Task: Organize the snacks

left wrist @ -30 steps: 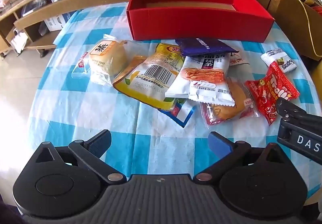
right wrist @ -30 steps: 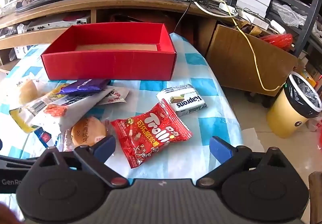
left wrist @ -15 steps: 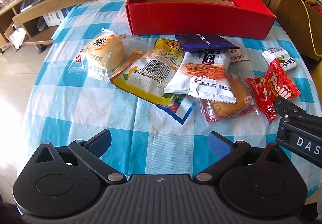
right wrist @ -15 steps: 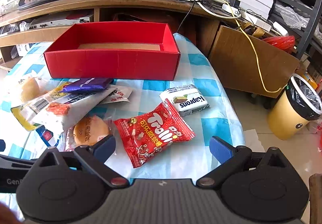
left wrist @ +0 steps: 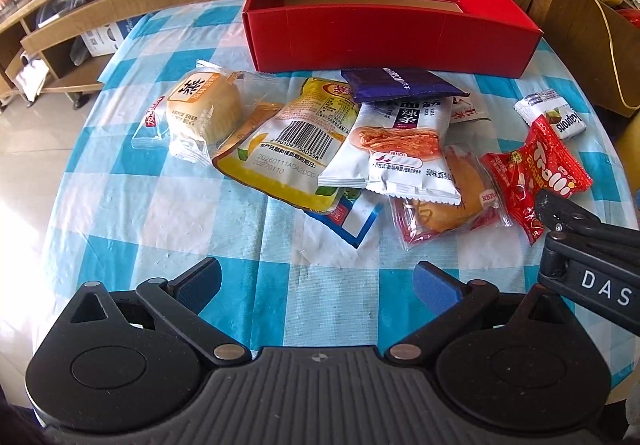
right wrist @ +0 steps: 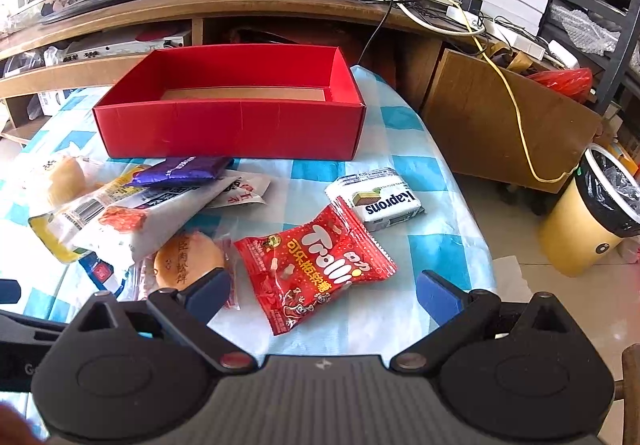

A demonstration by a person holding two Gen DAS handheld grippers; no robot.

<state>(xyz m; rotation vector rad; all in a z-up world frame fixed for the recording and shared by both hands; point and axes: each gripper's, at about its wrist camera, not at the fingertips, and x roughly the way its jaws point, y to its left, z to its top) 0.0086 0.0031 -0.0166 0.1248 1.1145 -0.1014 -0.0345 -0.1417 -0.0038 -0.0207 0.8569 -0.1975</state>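
a: progress so far looks like none. the red box (right wrist: 232,125) at the far side of the table (left wrist: 132,205) shows only its bare cardboard floor, as far as you can see over the near wall.

b: and the snacks?

a: all out on the checked cloth, in front of the box. the trolli bag (right wrist: 316,265) lies just ahead of your right gripper (right wrist: 322,295), with the kaprons pack (right wrist: 376,201) touching its far corner. to the left is a heap: purple packet (left wrist: 400,85) on the spicy strip pack (left wrist: 396,149), which overlaps the yellow pouch (left wrist: 288,149) and a round pastry (left wrist: 452,197). a bun in clear wrap (left wrist: 200,113) sits at the left end.

b: what are you holding?

a: nothing. your left gripper (left wrist: 318,287) is spread wide over bare cloth, and the right one is spread too, fingers either side of the trolli bag's near end but not closed on it.

b: so everything is left.

a: yes, every packet you can see is yet to go in.
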